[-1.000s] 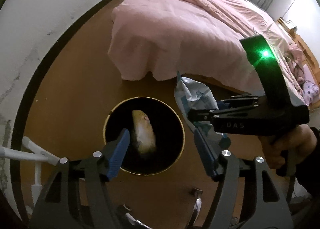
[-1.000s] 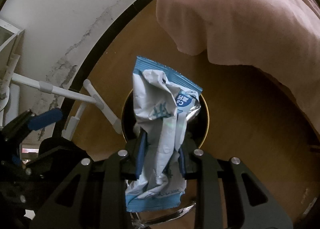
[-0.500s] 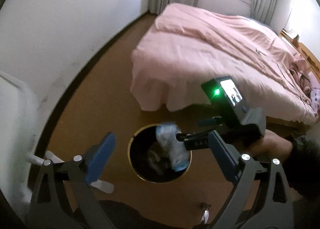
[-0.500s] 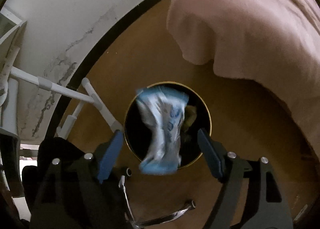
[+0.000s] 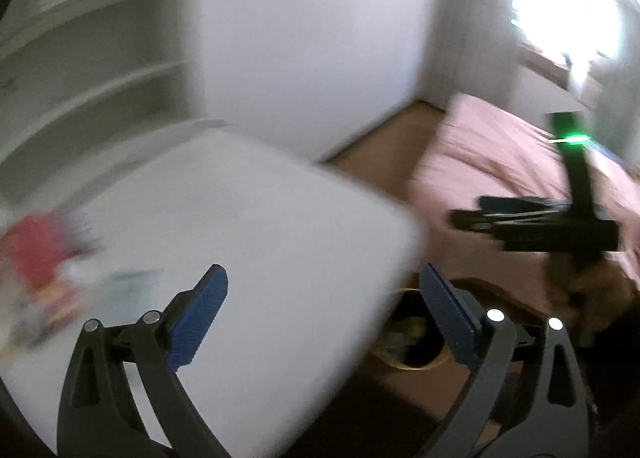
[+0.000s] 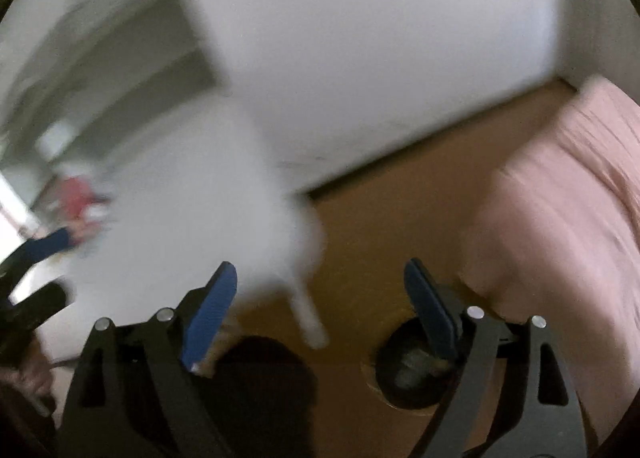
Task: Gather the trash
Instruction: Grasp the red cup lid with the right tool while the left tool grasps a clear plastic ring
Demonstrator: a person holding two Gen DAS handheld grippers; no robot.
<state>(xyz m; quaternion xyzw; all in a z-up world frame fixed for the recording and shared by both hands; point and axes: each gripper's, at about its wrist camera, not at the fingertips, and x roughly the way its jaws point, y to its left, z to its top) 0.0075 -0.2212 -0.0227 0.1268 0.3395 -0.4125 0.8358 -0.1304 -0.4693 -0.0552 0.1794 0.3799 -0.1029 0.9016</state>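
Note:
Both views are blurred by fast motion. My left gripper point(image 5: 322, 282) hangs over the corner of a white table point(image 5: 240, 218), its blue-padded jaws wide, still opening, with nothing between them. My right gripper point(image 6: 320, 274) is also opening and holds nothing. The black bin point(image 6: 412, 374) with a gold rim stands on the brown floor below, with pale trash inside; it also shows past the table corner as the bin point(image 5: 412, 342). A blurred red item point(image 5: 36, 254) lies on the table at the left, seen too as the red item point(image 6: 76, 194).
A pink-covered bed point(image 6: 560, 198) fills the right side. The white table's leg point(image 6: 308, 314) stands near the bin. White shelves point(image 5: 80, 58) and a white wall lie behind. A dark shape point(image 6: 260, 378) sits low between the right fingers.
The blue-white wrapper left the right gripper and dropped into the bin. Both grippers opened wide, rose and swung away from the bin toward the white table.

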